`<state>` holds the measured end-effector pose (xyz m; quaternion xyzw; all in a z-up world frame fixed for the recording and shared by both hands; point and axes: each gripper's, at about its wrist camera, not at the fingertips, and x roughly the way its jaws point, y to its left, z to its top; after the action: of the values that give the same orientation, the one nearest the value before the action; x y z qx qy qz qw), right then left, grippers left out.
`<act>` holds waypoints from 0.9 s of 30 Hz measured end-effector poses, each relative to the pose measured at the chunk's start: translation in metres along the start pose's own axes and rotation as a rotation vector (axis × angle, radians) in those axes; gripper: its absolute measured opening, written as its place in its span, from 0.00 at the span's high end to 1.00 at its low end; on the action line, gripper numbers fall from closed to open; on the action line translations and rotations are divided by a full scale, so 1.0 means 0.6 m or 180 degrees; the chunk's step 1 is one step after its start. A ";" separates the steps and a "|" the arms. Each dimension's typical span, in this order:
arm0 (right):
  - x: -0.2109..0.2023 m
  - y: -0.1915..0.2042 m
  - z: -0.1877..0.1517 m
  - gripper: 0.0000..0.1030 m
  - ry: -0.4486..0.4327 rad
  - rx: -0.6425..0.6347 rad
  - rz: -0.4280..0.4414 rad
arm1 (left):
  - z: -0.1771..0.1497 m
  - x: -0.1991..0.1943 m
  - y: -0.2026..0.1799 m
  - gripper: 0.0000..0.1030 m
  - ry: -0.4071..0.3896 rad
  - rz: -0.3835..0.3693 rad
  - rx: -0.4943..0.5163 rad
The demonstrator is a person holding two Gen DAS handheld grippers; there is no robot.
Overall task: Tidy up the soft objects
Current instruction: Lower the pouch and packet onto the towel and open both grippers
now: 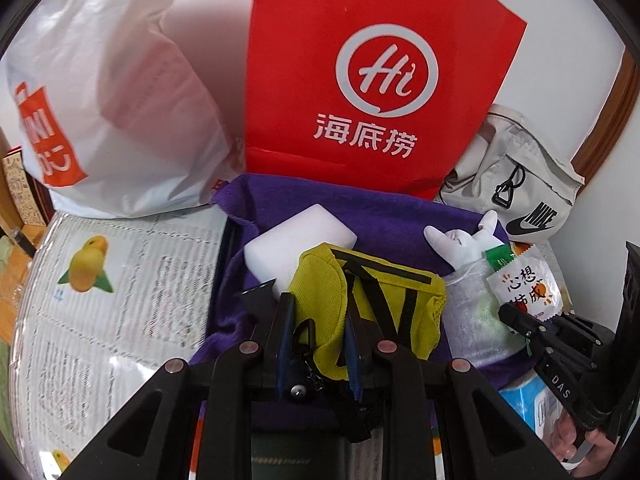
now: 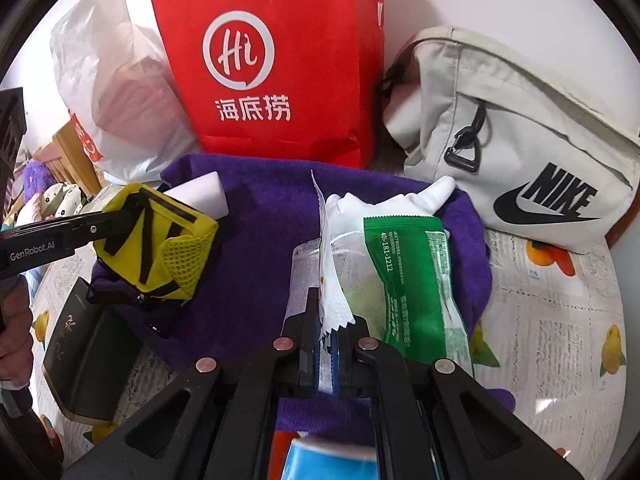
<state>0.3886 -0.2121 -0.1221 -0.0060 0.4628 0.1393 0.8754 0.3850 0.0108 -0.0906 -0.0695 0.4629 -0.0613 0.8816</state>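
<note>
Left wrist view: my left gripper [image 1: 318, 322] pinches the yellow pouch [image 1: 372, 300], black straps across it, fingers [image 1: 286, 320] part-closed on its near edge, pouch sticking out ahead of them over the purple towel [image 1: 372, 216]. Right wrist view: my right gripper [image 2: 329, 336] is pressed together on a wet-wipe packet [image 2: 332, 276], thin white crimped edge between the fingers [image 2: 310, 320], packet standing on edge above the towel.

Writing: red bag [image 1: 380, 72] behind the towel reads "Hi" in a circle with 海底捞 under it. White plastic bag [image 1: 100, 120] left of the towel has an orange panel, letters "INI" readable, rest cut off. Grey bag [image 2: 520, 136] right of the towel says NIKE with a swoosh. Green packet [image 2: 412, 276] on the towel shows "40-181-1212". Left wrist view shows the wipe packet's face: 心想, more characters below that I can't make out. Left gripper arm in the right wrist view reads "GenRobot.AI".

White foam block [image 1: 300, 236] lies on the towel, just beyond the pouch. White glove [image 2: 392, 200] on the towel's far right, partly under the green packet. Dark book [image 2: 88, 356] sits at the towel's left edge, gold lettering unreadable.
</note>
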 end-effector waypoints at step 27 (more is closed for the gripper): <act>0.007 0.008 0.008 0.54 0.0102 -0.0136 0.0056 | 0.008 0.017 -0.019 0.42 0.0151 0.0122 0.0232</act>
<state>0.3935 -0.2059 -0.1219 -0.0228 0.4737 0.1567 0.8663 0.3942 -0.0018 -0.0944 -0.0270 0.4824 -0.0629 0.8733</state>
